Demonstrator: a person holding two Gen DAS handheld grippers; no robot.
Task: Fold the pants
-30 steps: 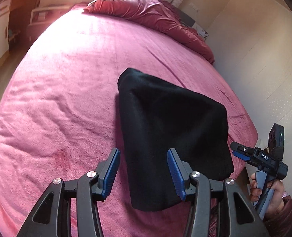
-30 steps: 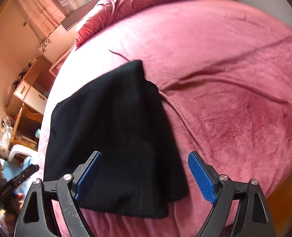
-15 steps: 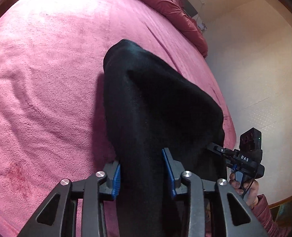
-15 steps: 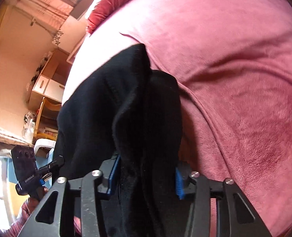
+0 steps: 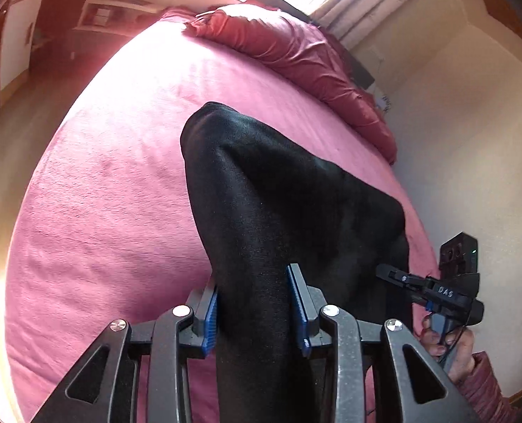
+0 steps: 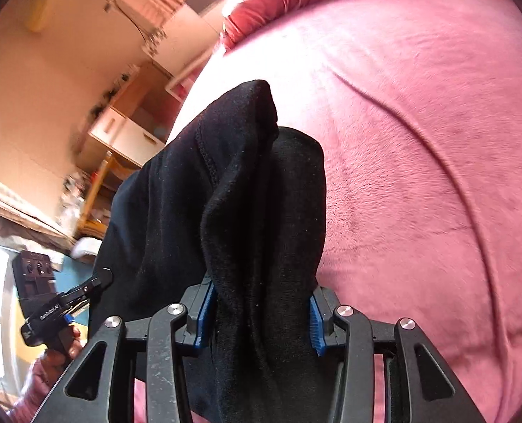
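At near edge: both grippers grip the cloth.
Left gripper: clamped on pants.
Right gripper: clamped on the same hem.
Pants: near end raised, far end on bed.
Technique: carry both corners forward level, keeping the edge taut.

1. Your left gripper has the pants between its fingers, near edge of the bed.
2. Your right gripper pinches the same pants, a bunched fold between its fingers.
3. Pants run from both grippers forward onto the bed, far end resting on it.
4. In the left wrist view, right gripper sits right of the pants; wall beyond.
5. Duvet lies along the bed's far side.
6. In the right wrist view, left gripper sits left of the pants; shelves behind it.
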